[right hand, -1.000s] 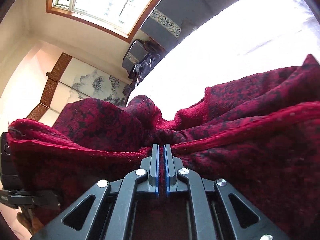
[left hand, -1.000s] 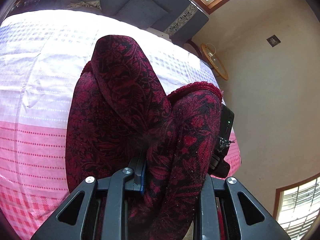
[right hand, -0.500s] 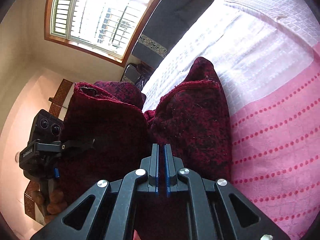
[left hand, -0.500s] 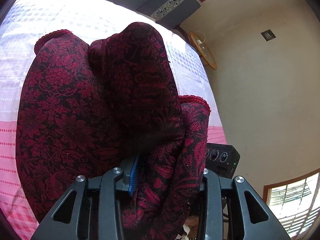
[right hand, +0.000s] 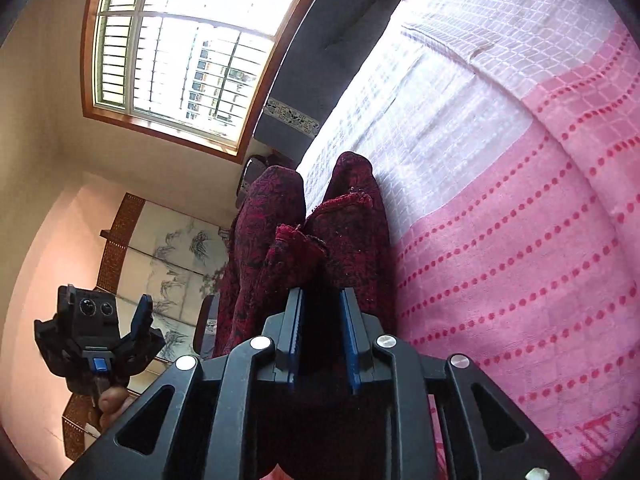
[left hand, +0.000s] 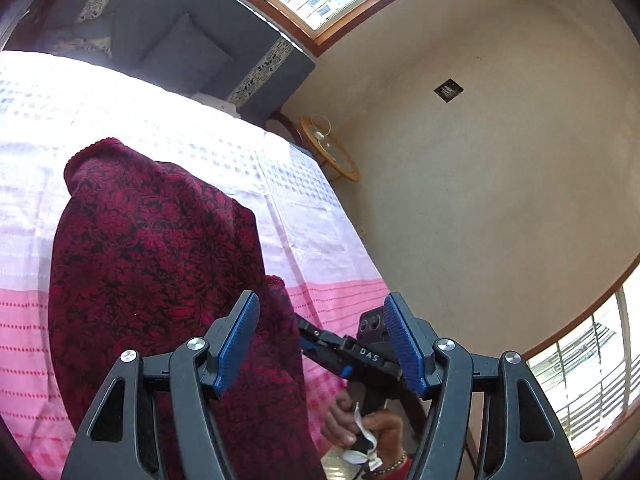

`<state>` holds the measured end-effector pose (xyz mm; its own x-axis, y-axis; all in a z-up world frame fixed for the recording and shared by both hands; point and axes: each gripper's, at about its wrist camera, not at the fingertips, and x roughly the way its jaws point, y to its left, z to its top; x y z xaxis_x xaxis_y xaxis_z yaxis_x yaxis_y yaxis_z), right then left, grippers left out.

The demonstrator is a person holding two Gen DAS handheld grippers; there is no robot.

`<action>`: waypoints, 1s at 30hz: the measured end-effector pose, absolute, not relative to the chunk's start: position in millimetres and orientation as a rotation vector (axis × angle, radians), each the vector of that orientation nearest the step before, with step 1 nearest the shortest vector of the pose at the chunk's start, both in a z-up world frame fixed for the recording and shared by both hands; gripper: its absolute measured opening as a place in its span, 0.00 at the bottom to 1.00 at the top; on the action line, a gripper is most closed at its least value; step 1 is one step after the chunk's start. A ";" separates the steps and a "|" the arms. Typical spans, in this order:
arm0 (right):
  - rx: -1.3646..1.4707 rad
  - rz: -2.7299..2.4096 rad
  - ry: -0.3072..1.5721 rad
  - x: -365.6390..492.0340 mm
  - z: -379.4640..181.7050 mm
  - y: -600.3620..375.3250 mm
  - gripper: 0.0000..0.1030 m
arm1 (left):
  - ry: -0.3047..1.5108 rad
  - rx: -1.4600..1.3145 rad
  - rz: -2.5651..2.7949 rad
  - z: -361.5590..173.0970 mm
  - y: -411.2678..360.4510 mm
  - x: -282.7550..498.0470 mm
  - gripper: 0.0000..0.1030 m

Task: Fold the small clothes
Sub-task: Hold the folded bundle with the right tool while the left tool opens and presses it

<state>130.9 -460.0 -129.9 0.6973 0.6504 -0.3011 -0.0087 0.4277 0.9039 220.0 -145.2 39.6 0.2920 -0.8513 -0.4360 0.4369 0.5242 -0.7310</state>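
Observation:
A dark red floral garment (left hand: 152, 264) lies folded lengthwise on the pink and white bed cover (left hand: 340, 296). My left gripper (left hand: 320, 322) is still opening, its jaws wide apart with no cloth between the blue pads (left hand: 240, 340). The garment's right edge runs just beside its left finger. In the right wrist view the garment (right hand: 344, 232) lies bunched in front of my right gripper (right hand: 322, 320). Its jaws are opening too. Cloth lies in the narrow gap, but the pads do not press on it. Each gripper shows in the other's view, held by a hand: right gripper (left hand: 310, 334), left gripper (right hand: 105, 304).
Grey cushions (left hand: 192, 52) stand along the far edge of the bed, below a window (right hand: 180, 48). A round wooden table (left hand: 332, 152) sits by the beige wall off the bed's right side. A painted screen (right hand: 176, 248) stands behind the left gripper.
The left gripper has let go of the garment, opened wide and drawn off to the right. The cloth has dropped flat on the bed. The right gripper's shut jaws have parted.

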 end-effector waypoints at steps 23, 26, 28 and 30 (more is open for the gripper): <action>0.633 0.368 0.724 111.4 -40.3 -402.1 0.13 | 0.823 -0.347 -0.898 -56.1 -126.2 132.9 0.68; 0.667 0.337 0.775 106.1 -67.7 -412.2 0.13 | 0.880 -0.333 -0.887 -72.1 -132.0 134.5 0.68; 0.713 0.326 0.811 102.9 -89.6 -414.4 0.13 | 0.883 -0.313 -0.885 -77.3 -136.2 132.3 0.68; 0.744 0.324 0.809 96.3 -101.5 -415.8 0.14 | 0.865 -0.272 -0.890 -78.9 -140.1 127.7 0.68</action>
<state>96.3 -415.8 -101.5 0.6600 0.5271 -0.5353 0.0119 0.7052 0.7090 127.7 -140.1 -78.9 0.3285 -0.7716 -0.5447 0.5666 0.6224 -0.5400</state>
